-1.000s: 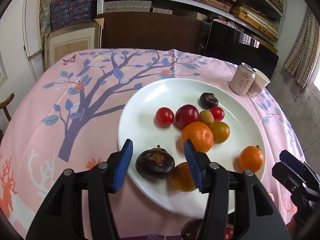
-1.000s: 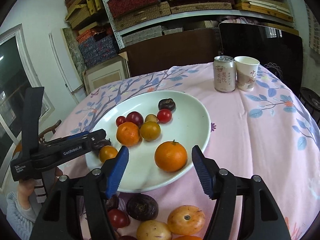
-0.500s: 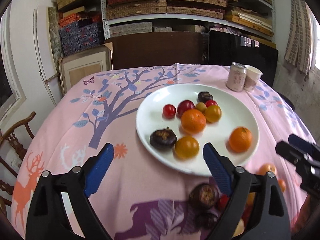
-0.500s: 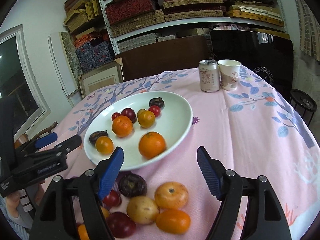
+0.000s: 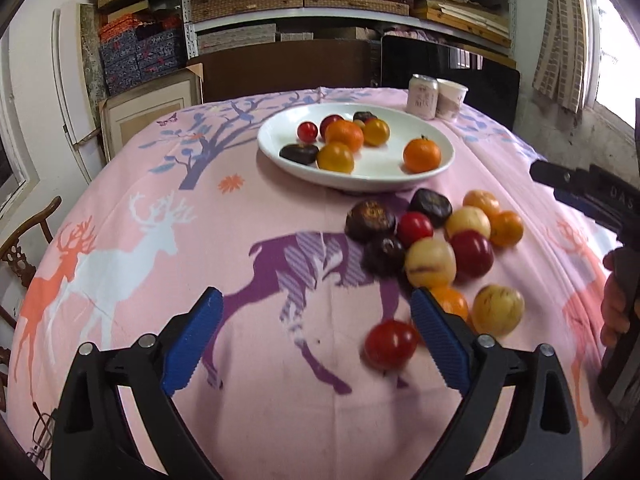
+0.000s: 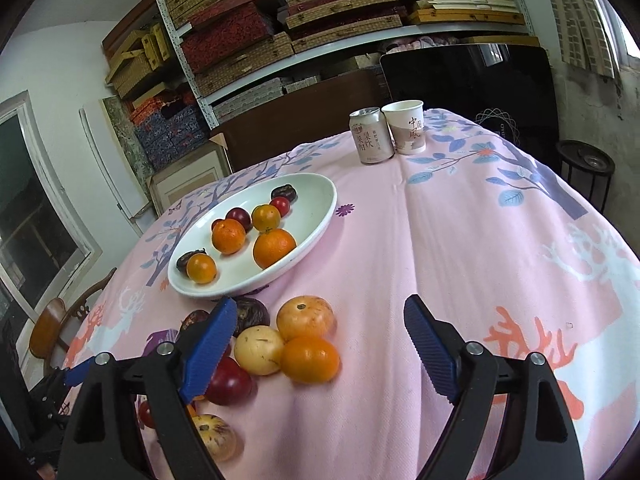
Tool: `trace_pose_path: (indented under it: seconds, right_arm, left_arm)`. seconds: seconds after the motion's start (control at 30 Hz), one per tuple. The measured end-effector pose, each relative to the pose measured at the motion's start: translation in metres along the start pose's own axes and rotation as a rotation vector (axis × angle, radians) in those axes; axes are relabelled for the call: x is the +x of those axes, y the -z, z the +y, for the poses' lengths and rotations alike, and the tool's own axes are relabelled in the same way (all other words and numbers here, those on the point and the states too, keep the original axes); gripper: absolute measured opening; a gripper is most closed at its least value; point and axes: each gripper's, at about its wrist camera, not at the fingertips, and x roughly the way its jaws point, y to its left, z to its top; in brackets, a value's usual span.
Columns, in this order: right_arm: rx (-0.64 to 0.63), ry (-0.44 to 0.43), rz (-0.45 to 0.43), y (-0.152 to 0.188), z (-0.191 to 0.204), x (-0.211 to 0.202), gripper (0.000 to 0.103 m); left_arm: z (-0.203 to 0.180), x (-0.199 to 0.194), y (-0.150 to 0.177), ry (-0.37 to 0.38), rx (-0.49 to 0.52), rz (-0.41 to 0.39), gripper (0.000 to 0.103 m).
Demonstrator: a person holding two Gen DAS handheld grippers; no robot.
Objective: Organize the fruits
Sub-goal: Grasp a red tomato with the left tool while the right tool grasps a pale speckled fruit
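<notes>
A white plate (image 5: 360, 172) (image 6: 320, 216) holds several fruits: oranges, small red ones and dark ones. A pile of loose fruit (image 5: 432, 240) (image 6: 280, 340) lies on the pink cloth in front of the plate. My left gripper (image 5: 316, 340) is open and empty, low over the cloth, with a red fruit (image 5: 390, 344) just inside its right finger. My right gripper (image 6: 316, 344) is open and empty, with an orange fruit (image 6: 310, 358) and a yellow one (image 6: 259, 349) between its fingers. The right gripper also shows at the right edge of the left wrist view (image 5: 592, 196).
A drink can (image 6: 370, 136) and a paper cup (image 6: 406, 126) stand at the table's far side. Shelves with boxes, a dark board and a brown panel are behind the table. A wooden chair (image 5: 24, 236) stands at the left.
Both grippers have pulled back from the plate toward the near side of the table. The left gripper has left the dark fruit on the plate and opened wider.
</notes>
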Motion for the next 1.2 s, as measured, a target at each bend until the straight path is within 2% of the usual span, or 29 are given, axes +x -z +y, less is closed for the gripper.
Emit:
trace_pose_path:
  seconds: [0.1, 0.23, 0.43, 0.57, 0.63, 0.77, 0.87, 1.07, 1.2]
  right_arm:
    - [0.005, 0.0, 0.002, 0.001, -0.001, -0.001, 0.086]
    - [0.021, -0.003, 0.015, 0.002, -0.004, -0.001, 0.088]
    - [0.006, -0.005, 0.015, 0.002, -0.001, -0.002, 0.09]
    - [0.012, -0.008, 0.013, 0.002, -0.001, -0.002, 0.09]
    - [0.013, -0.008, 0.012, 0.003, -0.001, -0.002, 0.09]
    - [0.013, -0.01, 0.012, 0.002, -0.001, -0.002, 0.09]
    - [0.011, -0.016, 0.011, 0.003, -0.001, -0.003, 0.09]
    - [0.001, -0.021, 0.011, 0.004, 0.001, -0.004, 0.09]
    - [-0.001, -0.021, 0.01, 0.004, 0.002, -0.005, 0.09]
  left_arm:
    - [0.003, -0.004, 0.007, -0.014, -0.015, 0.004, 0.092]
    - [0.008, -0.003, 0.009, 0.01, -0.037, 0.027, 0.092]
    - [-0.002, 0.006, 0.008, 0.027, 0.019, 0.07, 0.092]
    - [-0.001, 0.011, 0.008, 0.034, 0.014, 0.092, 0.095]
    - [0.004, 0.009, 0.006, 0.011, -0.006, 0.078, 0.094]
    - [0.031, 0.0, 0.003, -0.095, -0.105, 0.01, 0.094]
    - [0.045, -0.005, 0.001, -0.069, -0.168, -0.014, 0.094]
    - [0.017, -0.003, 0.004, 0.004, -0.026, 0.008, 0.094]
    - [0.008, 0.009, 0.005, 0.031, 0.007, 0.071, 0.095]
